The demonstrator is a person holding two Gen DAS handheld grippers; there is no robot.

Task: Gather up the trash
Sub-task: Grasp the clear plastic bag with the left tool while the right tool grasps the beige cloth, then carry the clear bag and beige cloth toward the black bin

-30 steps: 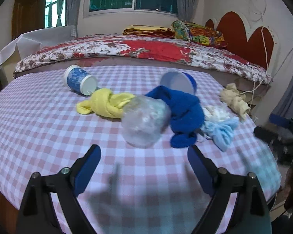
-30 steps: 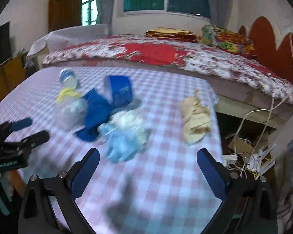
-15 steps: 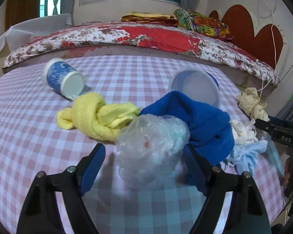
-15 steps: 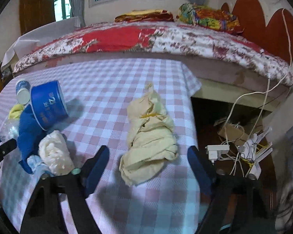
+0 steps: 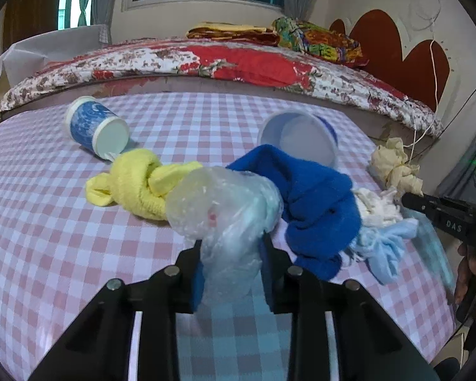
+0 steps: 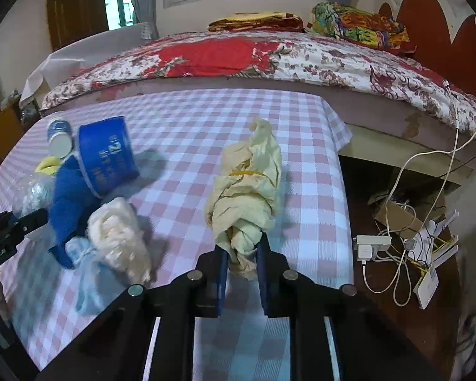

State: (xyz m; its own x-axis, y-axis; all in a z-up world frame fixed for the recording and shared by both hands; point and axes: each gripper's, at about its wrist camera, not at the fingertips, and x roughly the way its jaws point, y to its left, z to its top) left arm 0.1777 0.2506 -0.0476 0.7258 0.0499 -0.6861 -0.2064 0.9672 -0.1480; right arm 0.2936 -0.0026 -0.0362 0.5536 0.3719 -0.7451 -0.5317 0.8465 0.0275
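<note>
My left gripper [image 5: 231, 254] is shut on a crumpled clear plastic bag [image 5: 222, 203] on the checked table. My right gripper [image 6: 241, 255] is shut on the near end of a crumpled beige paper wad [image 6: 247, 187]; the wad also shows at the table's right edge in the left wrist view [image 5: 393, 165]. A small blue paper cup [image 5: 95, 127] lies on its side at the back left. A large blue paper cup [image 6: 106, 155] lies on its side beside the cloths.
A knotted yellow cloth [image 5: 136, 184], a blue cloth [image 5: 317, 209], a white cloth [image 6: 117, 235] and a light blue cloth [image 5: 387, 247] lie mid-table. The table edge [image 6: 342, 190] drops to a floor with cables [image 6: 396, 254]. A bed [image 6: 269, 57] stands behind.
Both grippers moved forward and closed: the left onto the clear plastic bag, the right onto the beige paper wad.
</note>
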